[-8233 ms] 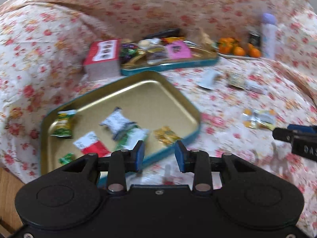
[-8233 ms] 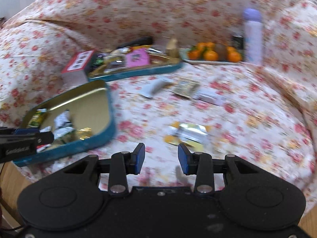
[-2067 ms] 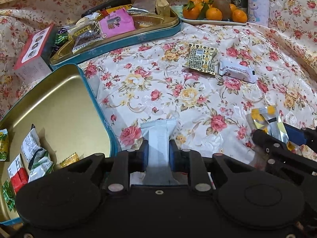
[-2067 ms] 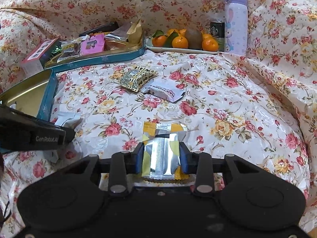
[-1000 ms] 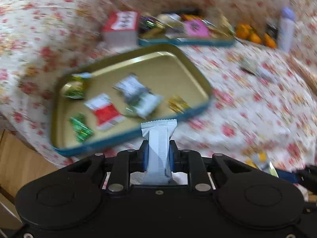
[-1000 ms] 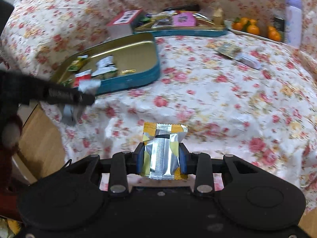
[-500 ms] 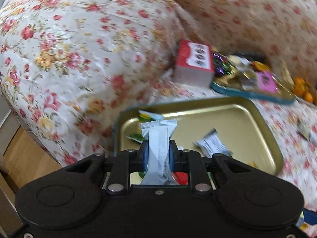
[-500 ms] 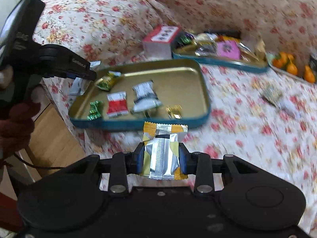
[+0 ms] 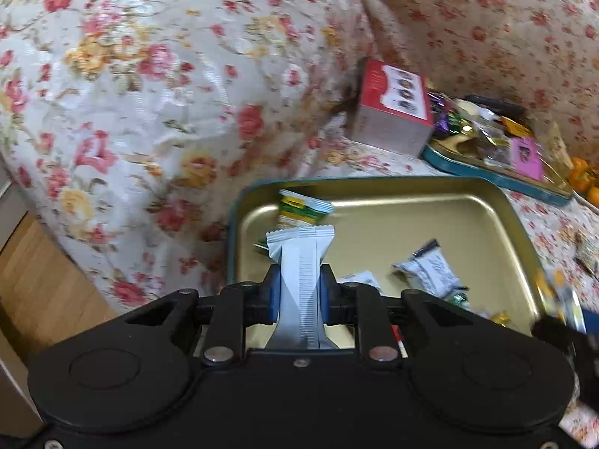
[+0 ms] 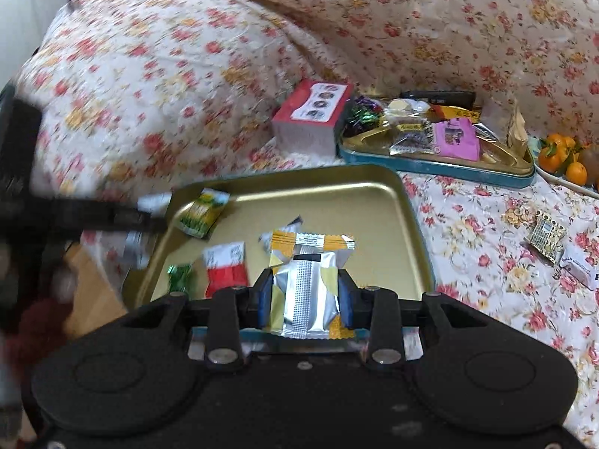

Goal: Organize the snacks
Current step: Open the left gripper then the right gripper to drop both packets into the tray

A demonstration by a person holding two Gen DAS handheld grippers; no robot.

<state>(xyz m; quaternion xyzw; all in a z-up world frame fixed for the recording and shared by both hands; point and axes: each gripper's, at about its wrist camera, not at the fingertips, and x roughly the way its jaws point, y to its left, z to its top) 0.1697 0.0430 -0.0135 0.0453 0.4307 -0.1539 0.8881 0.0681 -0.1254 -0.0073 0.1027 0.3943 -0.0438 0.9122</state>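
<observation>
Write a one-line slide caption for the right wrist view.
Right hand-held gripper clamps a silver-and-yellow foil snack packet over a gold-lined teal tin tray of wrapped sweets on a floral-covered sofa.

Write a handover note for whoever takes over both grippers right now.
Left gripper: shut on a white snack bar, at the near tin tray's left rim.
Right gripper: shut on a silver-and-yellow packet, at its near edge.
Done: several wrapped snacks lie in that tray.
Left: release both packets into it, then fetch the patterned packet and white packet from the floral cover.
</observation>
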